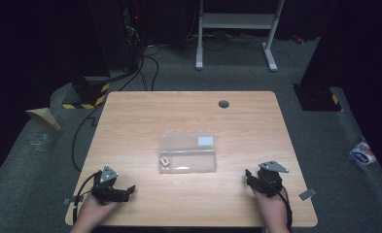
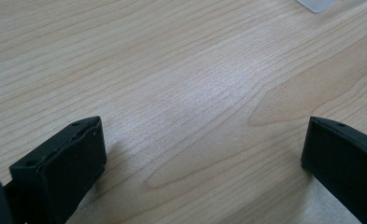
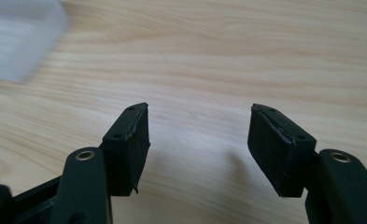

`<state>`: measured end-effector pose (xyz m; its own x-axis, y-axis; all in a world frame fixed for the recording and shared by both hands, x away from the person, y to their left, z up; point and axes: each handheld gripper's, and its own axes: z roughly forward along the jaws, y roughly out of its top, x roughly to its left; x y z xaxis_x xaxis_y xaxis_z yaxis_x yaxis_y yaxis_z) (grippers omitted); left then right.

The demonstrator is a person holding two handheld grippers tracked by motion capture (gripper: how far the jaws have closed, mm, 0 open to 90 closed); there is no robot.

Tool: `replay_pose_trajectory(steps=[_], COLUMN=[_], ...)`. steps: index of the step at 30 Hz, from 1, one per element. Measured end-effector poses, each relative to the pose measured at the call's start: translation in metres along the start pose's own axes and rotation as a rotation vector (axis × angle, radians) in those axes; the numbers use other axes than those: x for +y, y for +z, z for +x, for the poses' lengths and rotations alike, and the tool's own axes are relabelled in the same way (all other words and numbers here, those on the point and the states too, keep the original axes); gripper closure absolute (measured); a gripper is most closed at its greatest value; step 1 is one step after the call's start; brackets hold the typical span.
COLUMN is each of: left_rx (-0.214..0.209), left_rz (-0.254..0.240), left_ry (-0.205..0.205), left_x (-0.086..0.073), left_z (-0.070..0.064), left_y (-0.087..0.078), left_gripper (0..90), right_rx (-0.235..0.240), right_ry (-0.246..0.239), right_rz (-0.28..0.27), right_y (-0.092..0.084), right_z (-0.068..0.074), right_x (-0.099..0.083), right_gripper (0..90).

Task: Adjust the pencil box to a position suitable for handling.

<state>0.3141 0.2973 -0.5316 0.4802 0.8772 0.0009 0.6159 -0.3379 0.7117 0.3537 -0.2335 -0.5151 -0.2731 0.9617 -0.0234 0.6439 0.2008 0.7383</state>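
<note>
Two black two-jaw claws rest low on a pale wood-grain surface [image 1: 145,116], each held from the bottom of the high view by a person's hand. The left claw [image 1: 124,192], at lower left of that view, has its jaws spread wide with only bare wood between them, as its own view confirms [image 2: 203,154]. The right claw [image 1: 249,177], at lower right, is likewise parted with nothing in its grip [image 3: 199,140]. Between and beyond the two, near the frame's centre, lies a clear rectangular plastic box [image 1: 187,153] bearing a white label [image 1: 205,141] at its upper right corner and a small white-and-black item [image 1: 164,160] at its lower left. A blurred corner of the box shows at upper left in the right gripper view [image 3: 17,39]. A dark round grommet [image 1: 223,104] sits near the surface's far edge. Grey carpeted floor [image 1: 43,160] surrounds the surface.
</note>
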Motion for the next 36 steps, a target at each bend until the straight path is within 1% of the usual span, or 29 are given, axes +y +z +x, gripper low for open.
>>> replay_pose_trajectory(steps=[1, 2, 3, 5, 6, 7, 8, 10, 11, 12, 16, 24, 25, 26, 28, 33, 34, 35, 36], left_rx=[0.0, -0.001, -0.001, 0.0, 0.002, 0.014, 0.023, 0.036, 0.036, 0.042, 0.042, 0.043, 0.043, 0.042, 0.042, 0.042, 0.042, 0.042, 0.042], left_rz=[0.0, 0.0, 0.0, 0.001, -0.002, 0.002, 0.002, 0.002, 0.002, 0.0, 0.0, -0.002, -0.001, -0.001, -0.002, -0.001, 0.002, 0.002, 0.004], left_ry=[0.0, 0.001, 0.001, 0.0, -0.001, -0.008, -0.017, -0.027, -0.027, -0.029, -0.029, -0.033, -0.032, -0.032, -0.032, -0.032, -0.028, -0.028, -0.028], left_x=[0.0, 0.0, 0.0, 0.0, 0.0, -0.001, -0.001, -0.001, -0.001, -0.002, -0.001, -0.001, -0.001, -0.001, -0.001, -0.001, 0.0, 0.0, 0.0], left_z=[0.0, 0.0, 0.0, 0.0, 0.0, 0.001, 0.002, 0.002, 0.002, 0.001, 0.001, 0.001, 0.001, 0.001, 0.001, 0.0, 0.001, 0.001, 0.001], left_y=[0.0, 0.0, 0.0, 0.0, 0.0, -0.001, -0.001, -0.001, -0.001, -0.002, -0.002, -0.001, -0.001, -0.001, -0.001, -0.001, -0.001, -0.001, -0.001], left_gripper=[0.1, 0.1, 0.1, 0.1, 0.1, 0.2, 0.1, 0.2, 0.5, 0.5, 0.6, 0.6, 0.6, 0.6, 0.6, 0.6, 0.6, 0.6, 0.6], right_rx=[-0.006, -0.006, -0.013, -0.02, -0.02, -0.022, -0.016, -0.027, -0.027, -0.039, -0.032, -0.022, -0.023, -0.025, -0.03, -0.026, -0.03, -0.04, -0.04], right_ry=[0.009, 0.009, 0.026, 0.036, 0.036, 0.025, 0.021, 0.042, 0.042, 0.044, 0.04, 0.043, 0.058, 0.059, 0.042, 0.042, 0.047, 0.05, 0.05], right_rz=[0.012, 0.012, 0.036, 0.03, 0.03, 0.029, 0.031, 0.025, 0.025, 0.015, 0.016, 0.015, 0.019, 0.019, 0.018, 0.026, 0.029, 0.031, 0.031], right_y=[0.0, 0.0, 0.003, 0.002, 0.002, 0.004, 0.006, 0.007, 0.007, 0.007, 0.007, 0.007, 0.006, 0.006, 0.007, 0.007, 0.007, 0.007, 0.007], right_z=[-0.004, -0.004, -0.011, -0.015, -0.015, -0.014, -0.012, -0.009, -0.009, -0.009, -0.009, -0.01, -0.01, -0.01, -0.01, -0.009, -0.009, -0.008, -0.008], right_x=[-0.002, -0.002, -0.006, -0.007, -0.007, -0.006, -0.005, -0.005, -0.005, -0.006, -0.006, -0.006, -0.006, -0.006, -0.006, -0.006, -0.006, -0.006, -0.006], right_gripper=[36.2, 36.2, 32.6, 33.0, 32.2, 29.2, 29.1, 28.1, 28.1, 29.6, 27.5, 26.4, 25.6, 25.3, 24.7, 23.2, 21.5, 20.6, 20.6])
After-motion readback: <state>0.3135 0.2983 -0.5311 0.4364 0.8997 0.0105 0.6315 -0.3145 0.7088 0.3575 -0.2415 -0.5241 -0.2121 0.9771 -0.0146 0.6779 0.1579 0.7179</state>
